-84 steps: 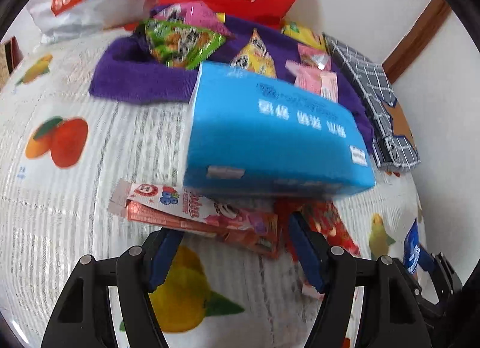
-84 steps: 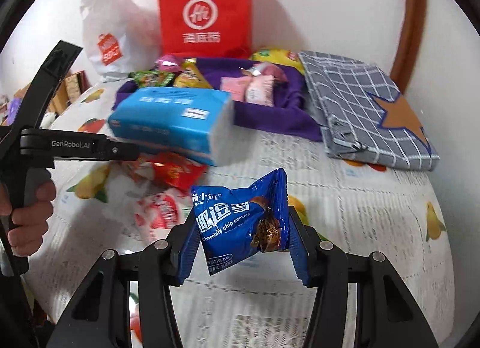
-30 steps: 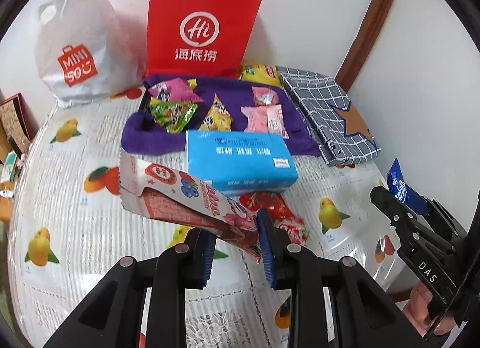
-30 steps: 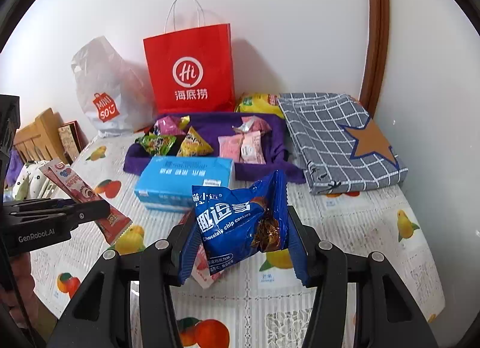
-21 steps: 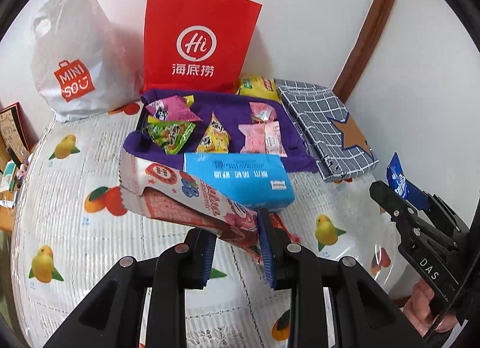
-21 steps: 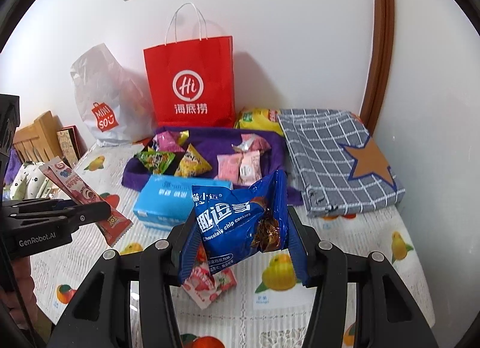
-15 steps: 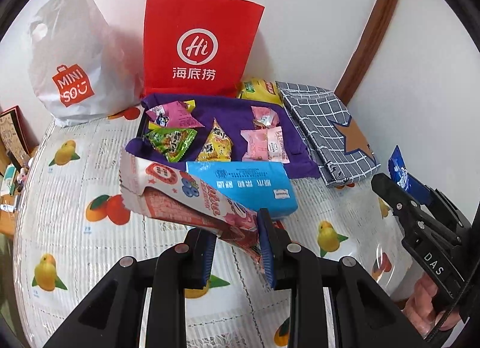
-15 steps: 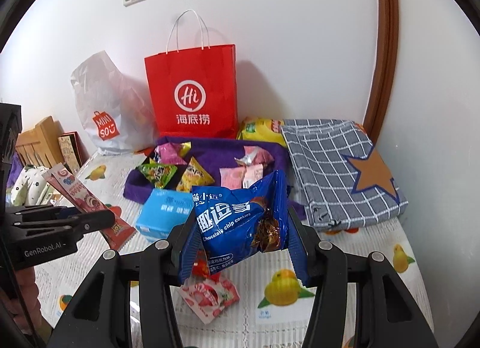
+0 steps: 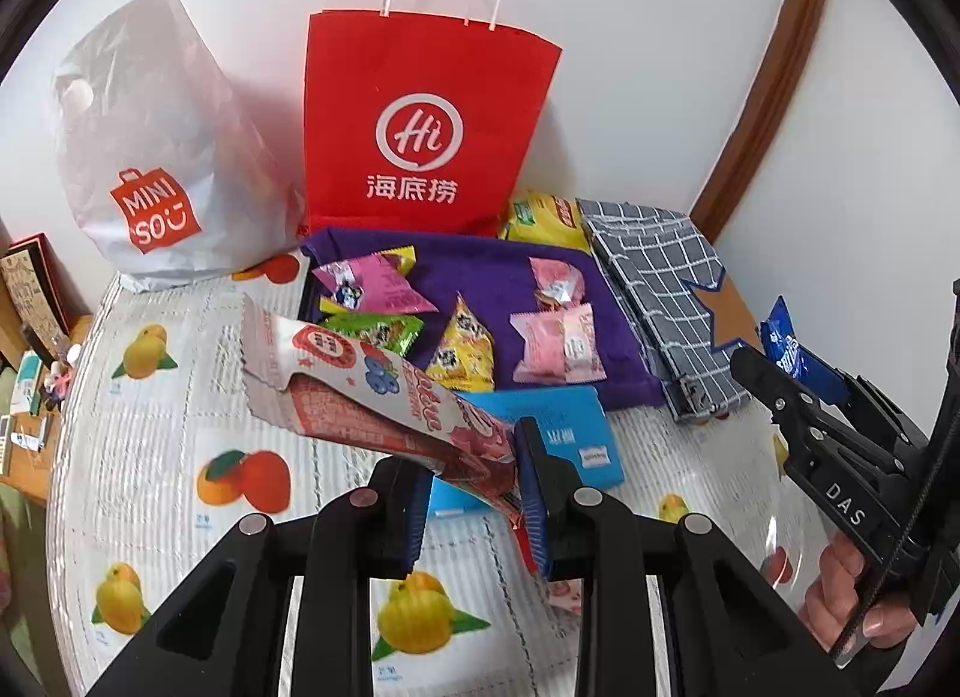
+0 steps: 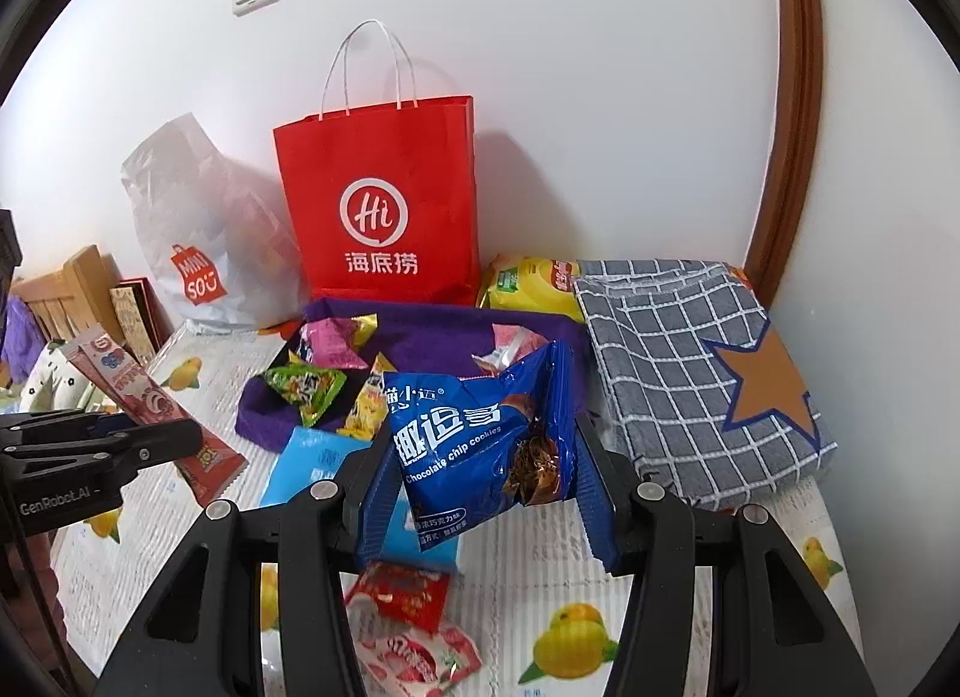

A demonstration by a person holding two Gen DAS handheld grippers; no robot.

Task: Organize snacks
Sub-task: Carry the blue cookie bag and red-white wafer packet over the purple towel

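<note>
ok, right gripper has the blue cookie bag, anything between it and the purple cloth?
Nothing tall. The cookie bag is held above the table; only the flat blue tissue pack lies low before the purple cloth, which has bare room mid-back.

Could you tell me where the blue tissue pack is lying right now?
In the left wrist view the blue tissue pack lies flat on the fruit-print tablecloth, just in front of the purple cloth that carries small snacks, partly hidden behind the held pink wrapper.

"Hi" marks the red bag point(image 9: 420, 126), "MINISO" the white bag point(image 9: 156, 156), "Chocolate chip cookies" the blue packet point(image 10: 480, 439).
</note>
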